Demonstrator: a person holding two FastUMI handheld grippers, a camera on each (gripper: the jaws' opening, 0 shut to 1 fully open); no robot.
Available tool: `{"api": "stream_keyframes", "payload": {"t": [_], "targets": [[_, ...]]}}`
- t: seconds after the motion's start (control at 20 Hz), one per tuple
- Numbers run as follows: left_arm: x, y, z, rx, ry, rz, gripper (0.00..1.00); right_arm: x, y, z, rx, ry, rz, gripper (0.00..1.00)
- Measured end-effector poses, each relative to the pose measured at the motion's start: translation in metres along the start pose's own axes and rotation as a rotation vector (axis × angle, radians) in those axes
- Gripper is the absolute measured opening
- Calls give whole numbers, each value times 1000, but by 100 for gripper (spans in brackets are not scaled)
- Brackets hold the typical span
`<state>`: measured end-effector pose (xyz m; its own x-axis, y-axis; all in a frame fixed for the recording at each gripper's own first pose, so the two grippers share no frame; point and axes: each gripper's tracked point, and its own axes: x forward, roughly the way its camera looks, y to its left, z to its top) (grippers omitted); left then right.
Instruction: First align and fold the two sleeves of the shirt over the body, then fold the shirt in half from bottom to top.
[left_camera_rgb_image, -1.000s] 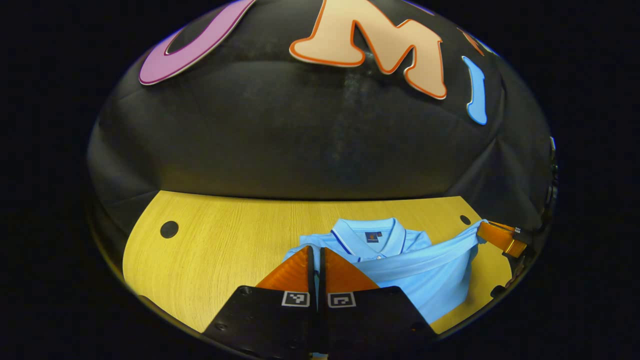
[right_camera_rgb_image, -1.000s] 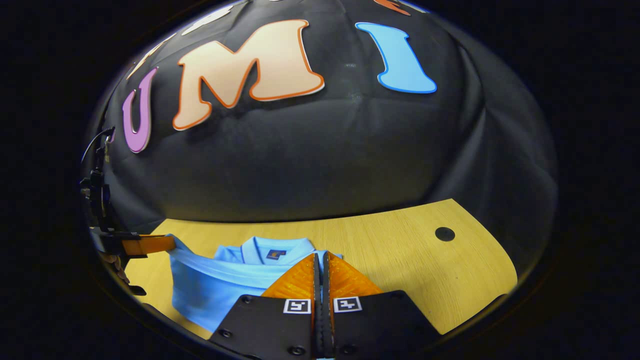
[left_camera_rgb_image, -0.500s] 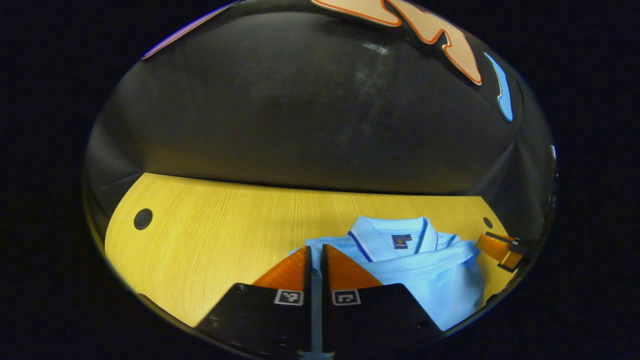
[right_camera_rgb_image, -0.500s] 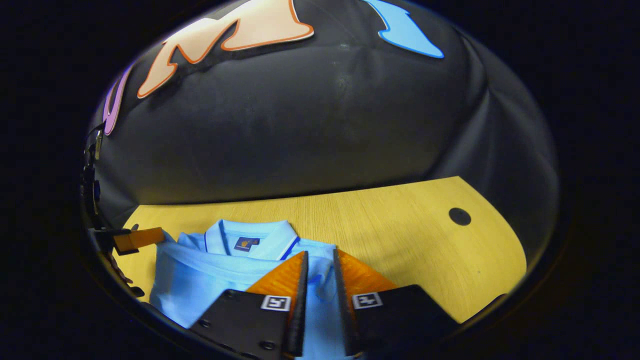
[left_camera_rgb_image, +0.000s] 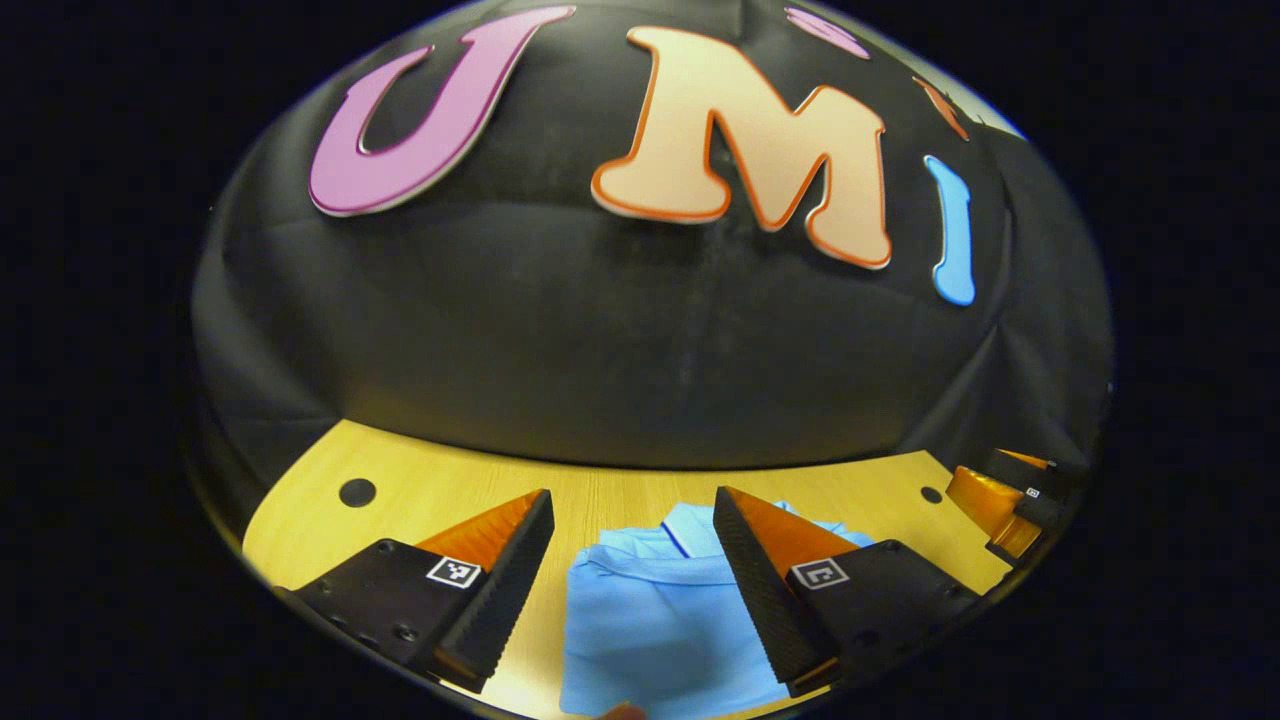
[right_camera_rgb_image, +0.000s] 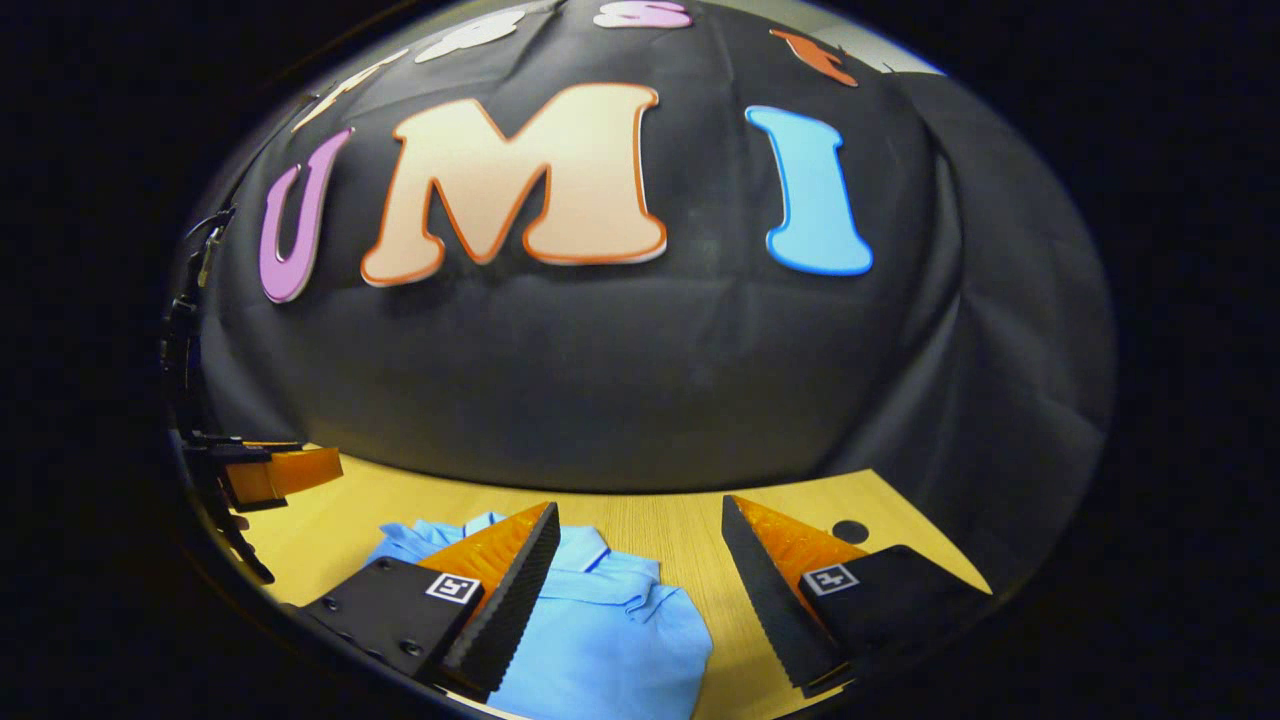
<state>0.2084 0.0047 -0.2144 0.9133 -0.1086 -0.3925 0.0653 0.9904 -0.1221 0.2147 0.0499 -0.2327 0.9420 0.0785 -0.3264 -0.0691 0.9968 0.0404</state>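
With the shirt (left_camera_rgb_image: 650, 620) lying folded on the wooden table (left_camera_rgb_image: 450, 480), collar at its far edge, both the left gripper (left_camera_rgb_image: 630, 590) and right gripper (right_camera_rgb_image: 640, 590) hang released above it, so the bottom-to-top fold looks done and only withdrawal seems left.

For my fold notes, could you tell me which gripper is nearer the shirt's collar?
Left, by a hair. The left gripper frames the collar between open jaws; the right gripper hovers with the collar toward its left finger.

My left gripper (left_camera_rgb_image: 632, 535) hangs over the folded shirt (left_camera_rgb_image: 650, 625) on the table (left_camera_rgb_image: 420, 490), my right gripper (right_camera_rgb_image: 640, 545) beside it, the booth wall (right_camera_rgb_image: 600, 400) behind.
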Motion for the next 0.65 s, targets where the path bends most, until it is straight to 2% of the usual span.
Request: {"api": "stream_keyframes", "payload": {"t": [0.3, 0.65], "targets": [[-92, -31, 41, 56, -120, 19, 96, -100, -9, 68, 27, -164, 24, 100], [-193, -60, 54, 99, -213, 49, 95, -197, -29, 88, 66, -226, 43, 100]]}}
